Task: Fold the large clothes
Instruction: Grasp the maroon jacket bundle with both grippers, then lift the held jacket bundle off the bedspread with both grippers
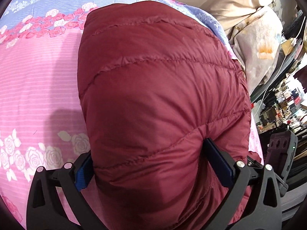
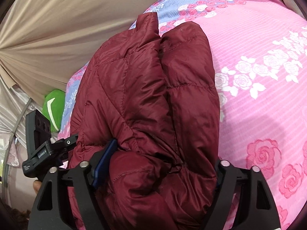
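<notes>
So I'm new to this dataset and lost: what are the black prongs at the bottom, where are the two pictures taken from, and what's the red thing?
No robot: a person holds a two-finger tool in each hand, each carrying a camera looking along its fingers. One picture is from the left tool, one from the right tool. Both straddle and pinch a bulky, folded dark red puffer jacket lying on a pink rose-print bedsheet.

Pink-and-blue rose-print bedsheet point(image 1: 38, 88); beige curtain point(image 2: 57, 28) behind; green plush point(image 2: 54, 109) at bed edge.
</notes>
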Available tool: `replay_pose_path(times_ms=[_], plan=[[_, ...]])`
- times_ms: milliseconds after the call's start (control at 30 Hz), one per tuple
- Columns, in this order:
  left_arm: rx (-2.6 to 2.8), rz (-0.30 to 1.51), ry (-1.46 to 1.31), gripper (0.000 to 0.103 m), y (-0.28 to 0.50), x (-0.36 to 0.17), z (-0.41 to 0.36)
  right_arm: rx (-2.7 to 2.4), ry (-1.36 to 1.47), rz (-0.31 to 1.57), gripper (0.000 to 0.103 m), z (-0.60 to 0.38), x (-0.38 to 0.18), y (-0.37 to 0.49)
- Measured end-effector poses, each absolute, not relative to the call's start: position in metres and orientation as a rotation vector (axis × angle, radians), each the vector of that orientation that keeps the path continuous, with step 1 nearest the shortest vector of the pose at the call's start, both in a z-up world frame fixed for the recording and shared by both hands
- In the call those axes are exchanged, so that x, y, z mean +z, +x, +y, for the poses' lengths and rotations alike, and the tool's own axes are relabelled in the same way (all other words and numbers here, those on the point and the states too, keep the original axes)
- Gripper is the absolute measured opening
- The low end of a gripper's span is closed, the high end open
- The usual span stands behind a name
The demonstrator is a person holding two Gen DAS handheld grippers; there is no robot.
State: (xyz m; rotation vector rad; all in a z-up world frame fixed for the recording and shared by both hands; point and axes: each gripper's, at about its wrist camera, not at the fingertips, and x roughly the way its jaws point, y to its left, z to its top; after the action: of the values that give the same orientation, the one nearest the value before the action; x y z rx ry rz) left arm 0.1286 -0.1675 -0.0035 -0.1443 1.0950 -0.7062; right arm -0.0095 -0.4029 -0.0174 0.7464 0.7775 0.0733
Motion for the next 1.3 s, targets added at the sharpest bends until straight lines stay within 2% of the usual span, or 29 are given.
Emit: replay_pose_path(times_ms=[33,133,200,233,300,400,500,767,967,1133,1300], plan=[[-0.714,1.091,-0.148,0.098,0.129,-0.003,-0.167,0.085,0.761,0.776,0.066,-0.404,-0.018,-0.009],[-0.743,1.069,-0.153,0.097,0.130,0.000,-0.165,0.101,0.784,0.753,0.045,-0.404,-0.016,-0.011],[-0.755,1.039,-0.138,0.087,0.125,0.006,-0.164,0.093,0.764,0.737,0.031,-0.402,-0.010,-0.017],[-0.760,1.021,-0.126,0.084,0.123,0.011,-0.164,0.078,0.740,0.727,0.029,-0.399,-0.004,-0.021],[-0.777,0.982,-0.103,0.070,0.117,0.022,-0.164,0.071,0.724,0.704,0.024,-0.395,0.005,-0.028],[-0.839,0.952,-0.108,0.055,0.109,0.041,-0.160,0.071,0.694,0.652,0.022,-0.388,0.025,-0.043],[-0.892,0.895,-0.118,0.050,0.097,0.066,-0.156,0.072,0.645,0.587,0.021,-0.377,0.051,-0.062],[-0.959,0.586,-0.106,0.049,0.061,0.163,-0.118,0.103,0.493,0.343,0.021,-0.334,0.137,-0.094],[-0.886,0.354,-0.104,0.050,0.058,0.224,-0.053,0.217,0.393,0.218,0.022,-0.295,0.192,-0.064],[-0.797,0.276,-0.094,0.051,0.087,0.230,-0.007,0.318,0.388,0.199,0.023,-0.266,0.202,-0.001],[-0.722,0.336,-0.113,0.051,0.151,0.193,0.022,0.353,0.427,0.291,0.024,-0.240,0.173,0.081]])
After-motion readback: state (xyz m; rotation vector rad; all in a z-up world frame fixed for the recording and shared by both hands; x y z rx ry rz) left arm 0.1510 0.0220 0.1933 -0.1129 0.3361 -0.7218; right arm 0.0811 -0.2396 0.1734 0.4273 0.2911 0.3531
